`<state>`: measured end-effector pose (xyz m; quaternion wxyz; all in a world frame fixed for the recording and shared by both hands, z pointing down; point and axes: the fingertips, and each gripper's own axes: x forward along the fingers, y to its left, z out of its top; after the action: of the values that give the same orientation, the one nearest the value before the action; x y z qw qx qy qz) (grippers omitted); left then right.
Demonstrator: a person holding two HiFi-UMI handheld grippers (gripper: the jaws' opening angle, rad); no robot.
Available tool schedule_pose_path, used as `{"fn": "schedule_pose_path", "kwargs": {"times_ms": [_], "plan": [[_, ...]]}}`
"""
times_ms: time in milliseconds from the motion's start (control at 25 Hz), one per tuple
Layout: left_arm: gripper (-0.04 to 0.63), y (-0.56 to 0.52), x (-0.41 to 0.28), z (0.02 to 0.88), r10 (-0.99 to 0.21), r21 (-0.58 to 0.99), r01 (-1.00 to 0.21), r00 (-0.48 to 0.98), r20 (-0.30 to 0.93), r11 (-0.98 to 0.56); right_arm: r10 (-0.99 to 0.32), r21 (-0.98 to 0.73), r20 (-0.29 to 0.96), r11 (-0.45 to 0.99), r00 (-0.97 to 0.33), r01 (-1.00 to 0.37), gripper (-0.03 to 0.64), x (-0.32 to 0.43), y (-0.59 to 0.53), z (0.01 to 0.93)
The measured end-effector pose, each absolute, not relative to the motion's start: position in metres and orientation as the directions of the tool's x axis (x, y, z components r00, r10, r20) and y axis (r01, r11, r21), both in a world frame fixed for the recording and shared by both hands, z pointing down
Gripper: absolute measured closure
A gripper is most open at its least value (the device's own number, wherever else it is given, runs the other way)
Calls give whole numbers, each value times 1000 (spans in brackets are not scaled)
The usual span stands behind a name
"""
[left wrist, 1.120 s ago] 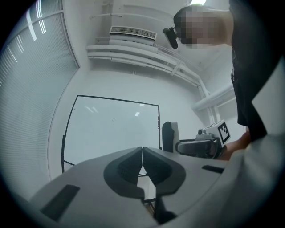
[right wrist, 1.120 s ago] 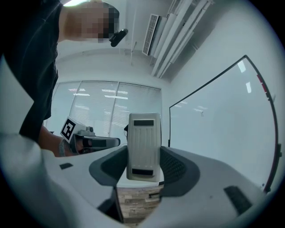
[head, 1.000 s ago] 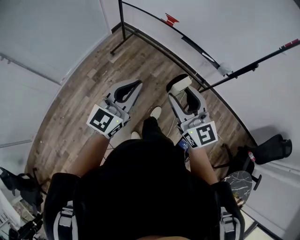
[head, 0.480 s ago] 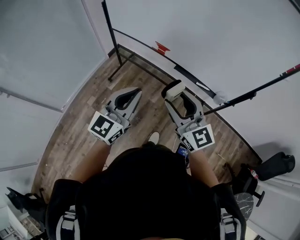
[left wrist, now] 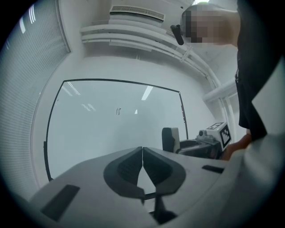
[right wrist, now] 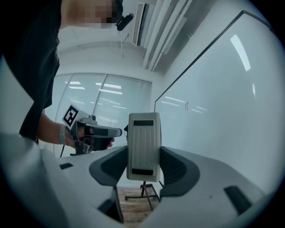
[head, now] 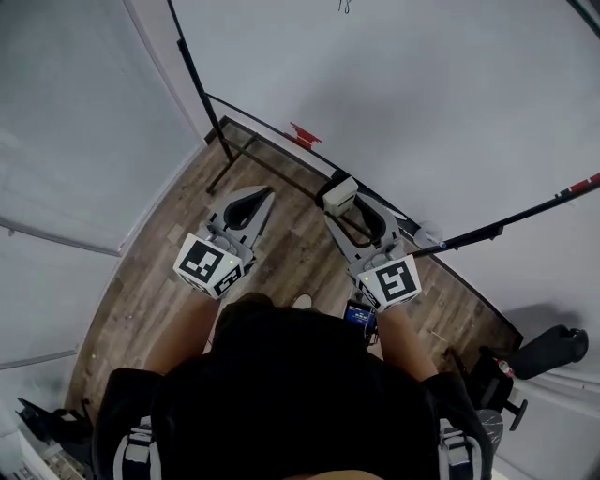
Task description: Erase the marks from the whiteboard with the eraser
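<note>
The whiteboard [head: 422, 112] fills the upper right of the head view, with a small dark mark [head: 345, 6] at its top edge. My right gripper [head: 349, 208] is shut on the pale grey eraser [head: 339, 194], held upright near the board's lower left corner. In the right gripper view the eraser [right wrist: 143, 146] stands between the jaws, with the whiteboard [right wrist: 222, 98] and mark [right wrist: 186, 106] to the right. My left gripper [head: 265, 194] is shut on nothing, its jaws meeting in the left gripper view [left wrist: 142, 151] below the mark [left wrist: 118, 111].
The board's black stand [head: 225, 150] rests on the wooden floor [head: 159, 253]. A red item [head: 305, 134] and a marker [head: 412, 230] lie on the board's ledge. A black rod [head: 525, 214] crosses at right. White blinds [head: 75, 112] cover the left wall.
The head view has swung up along the board, so the mark now shows at the top. Both grippers have moved forward toward the board's lower edge, the eraser still held.
</note>
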<state>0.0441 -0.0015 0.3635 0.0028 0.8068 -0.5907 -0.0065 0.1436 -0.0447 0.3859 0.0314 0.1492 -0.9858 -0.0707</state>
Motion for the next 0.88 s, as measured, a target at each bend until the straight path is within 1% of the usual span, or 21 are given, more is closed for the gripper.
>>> {"fn": "schedule_pose_path", "kwargs": {"times_ms": [200, 360, 480, 560, 680, 880], "plan": [[589, -48, 16, 366, -945, 7, -945, 328, -10, -328, -332, 249, 115, 922, -936, -297, 393, 108, -77, 392], [589, -94, -15, 364, -925, 11, -925, 380, -29, -380, -414, 325, 160, 879, -896, -348, 393, 78, -113, 391], [589, -133, -42, 361, -899, 5, -900, 436, -38, -436, -500, 385, 172, 827, -849, -409, 393, 53, -149, 385], [589, -160, -60, 358, -879, -4, -879, 476, -40, -476, -572, 433, 181, 777, -800, -457, 393, 38, -174, 377], [589, -199, -83, 353, -835, -20, -836, 548, -39, -548, -700, 537, 198, 663, -687, -522, 394, 26, -208, 360], [589, -243, -115, 353, -790, -30, -790, 612, -29, -612, -827, 713, 178, 482, -533, -509, 394, -1, -259, 313]]}}
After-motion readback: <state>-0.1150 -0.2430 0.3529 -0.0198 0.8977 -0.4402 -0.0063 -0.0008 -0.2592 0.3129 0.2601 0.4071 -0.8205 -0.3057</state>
